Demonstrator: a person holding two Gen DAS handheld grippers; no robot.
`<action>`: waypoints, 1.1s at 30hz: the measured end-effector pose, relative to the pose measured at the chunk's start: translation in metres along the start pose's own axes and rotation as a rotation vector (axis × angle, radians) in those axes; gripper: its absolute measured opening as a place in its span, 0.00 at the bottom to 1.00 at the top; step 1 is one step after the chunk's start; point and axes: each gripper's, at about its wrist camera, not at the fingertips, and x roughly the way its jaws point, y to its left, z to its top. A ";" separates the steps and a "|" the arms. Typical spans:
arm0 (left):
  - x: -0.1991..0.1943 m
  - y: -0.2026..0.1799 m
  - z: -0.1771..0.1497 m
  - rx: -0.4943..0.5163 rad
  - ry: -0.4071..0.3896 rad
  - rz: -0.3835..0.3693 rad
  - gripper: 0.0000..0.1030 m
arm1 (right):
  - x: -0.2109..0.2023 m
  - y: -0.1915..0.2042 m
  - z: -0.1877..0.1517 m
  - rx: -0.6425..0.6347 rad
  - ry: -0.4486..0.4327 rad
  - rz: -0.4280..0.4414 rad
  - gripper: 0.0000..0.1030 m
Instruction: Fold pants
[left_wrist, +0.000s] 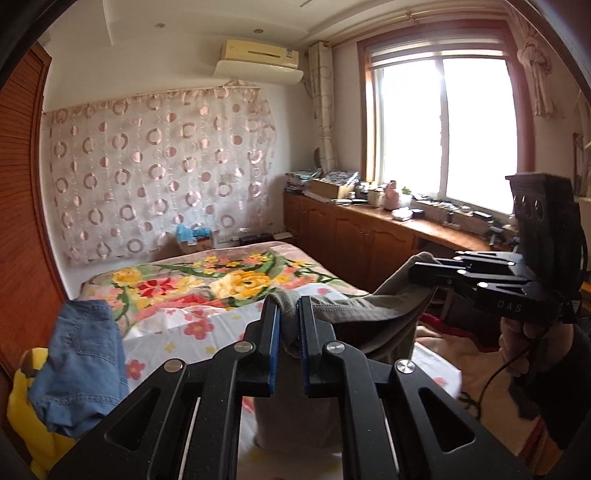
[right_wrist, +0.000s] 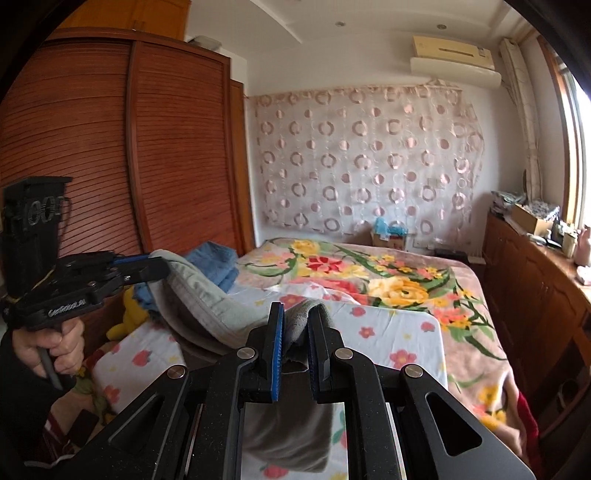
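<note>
Grey pants (left_wrist: 373, 314) hang in the air above the bed, stretched between both grippers, and the cloth sags between them. In the left wrist view my left gripper (left_wrist: 288, 304) is shut on one bunched edge of the pants. My right gripper (left_wrist: 415, 274) clamps the other end at the right, a hand on its handle. The right wrist view shows my right gripper (right_wrist: 297, 312) shut on a fold of the grey pants (right_wrist: 199, 295). There my left gripper (right_wrist: 162, 267) pinches the cloth at the left. Fabric droops below both sets of fingers.
The bed (left_wrist: 207, 280) has a floral blanket and a white flowered sheet (right_wrist: 388, 332). Blue jeans (left_wrist: 81, 362) and a yellow plush toy (left_wrist: 26, 398) lie at its left edge. A wooden wardrobe (right_wrist: 110, 147) stands left. A cluttered cabinet (left_wrist: 369, 229) runs under the window.
</note>
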 end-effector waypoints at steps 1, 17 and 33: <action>0.010 0.009 0.000 -0.014 0.013 0.004 0.10 | 0.013 0.000 0.005 -0.004 0.009 -0.002 0.11; 0.097 0.085 0.057 0.026 0.019 0.123 0.09 | 0.180 -0.012 0.101 -0.052 0.050 -0.111 0.11; 0.079 0.071 -0.007 -0.006 0.174 0.093 0.10 | 0.164 0.026 0.031 -0.018 0.194 0.008 0.11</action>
